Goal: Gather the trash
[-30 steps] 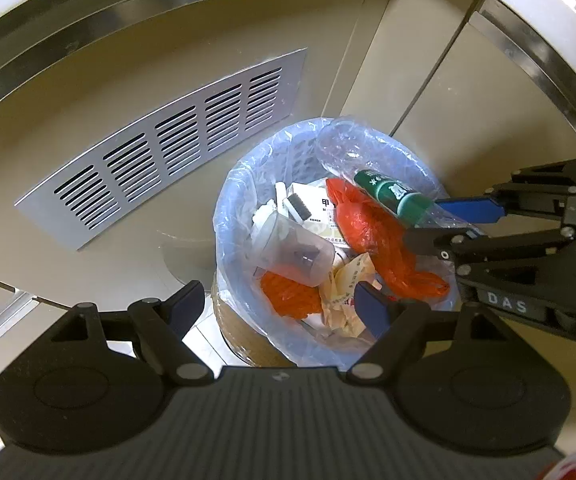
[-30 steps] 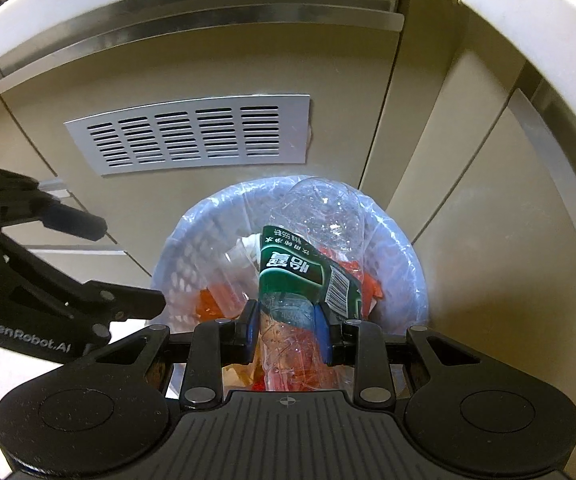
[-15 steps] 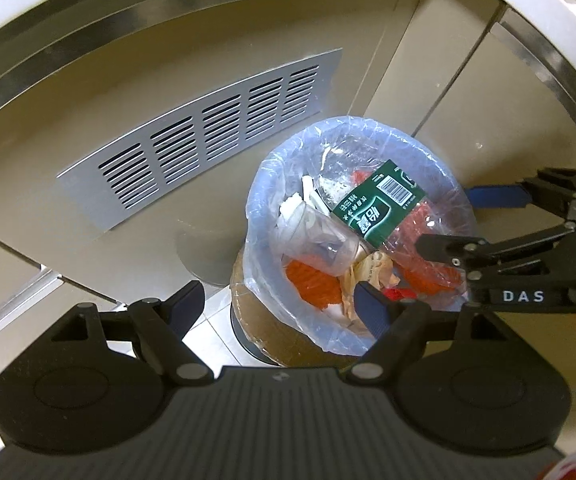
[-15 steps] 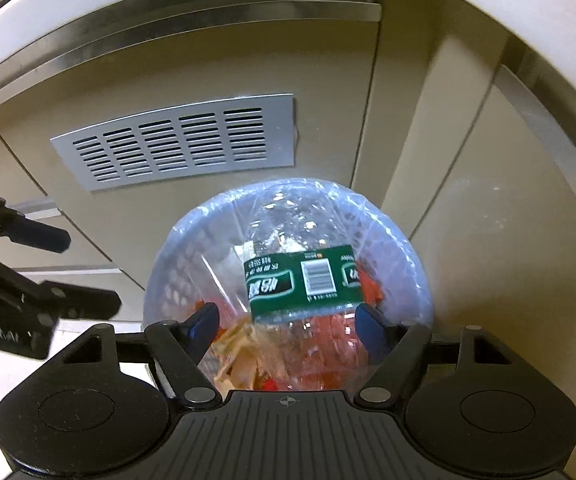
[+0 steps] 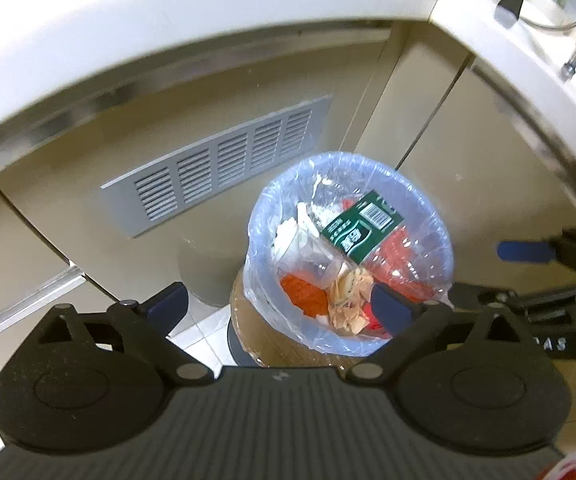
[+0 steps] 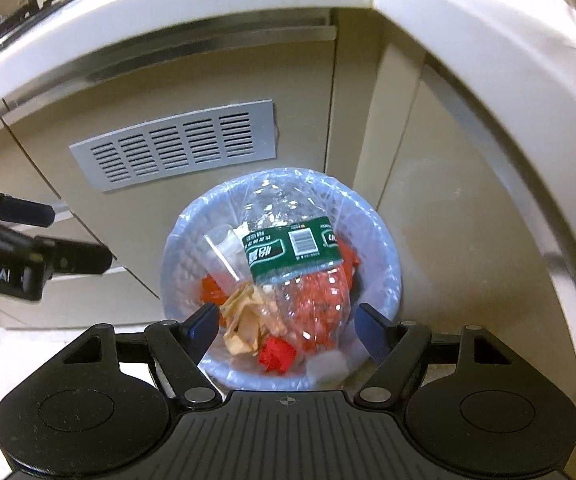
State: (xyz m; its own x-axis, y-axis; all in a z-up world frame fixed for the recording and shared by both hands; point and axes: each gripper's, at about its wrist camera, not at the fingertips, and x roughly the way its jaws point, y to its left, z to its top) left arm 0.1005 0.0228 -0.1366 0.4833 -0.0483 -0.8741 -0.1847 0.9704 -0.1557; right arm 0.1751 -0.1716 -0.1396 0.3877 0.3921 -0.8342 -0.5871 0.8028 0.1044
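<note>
Now your bottle (image 6: 294, 268) lies in the bin (image 6: 390, 248), on top of the other trash, in the middle of the right wrist picture. Its long side runs from the upper middle of the bin down to the lower right, and its green label sits across the middle. It is below and ahead of your right gripper (image 6: 288, 330), not between its fingers. That gripper has just been opening, and now its jaws stand wide with nothing in them. Your left gripper (image 5: 275, 306) has just been opening too, and it also holds nothing. In the left wrist picture the bin (image 5: 261, 216) sits in the middle, with a crumpled paper (image 5: 348, 296) and some red wrap (image 5: 398, 256) near the bottle (image 5: 362, 230). I think the drop is done, so the next thing is to go find more trash. Your right gripper is the nearer one to the bin. Mind the counter (image 6: 167, 28) that curves over the top of both pictures, and the cupboard with the vent (image 6: 175, 150) at the upper left. The two grippers are near each other, so leave room between them. The lower part of each picture looks like the open way out.
</note>
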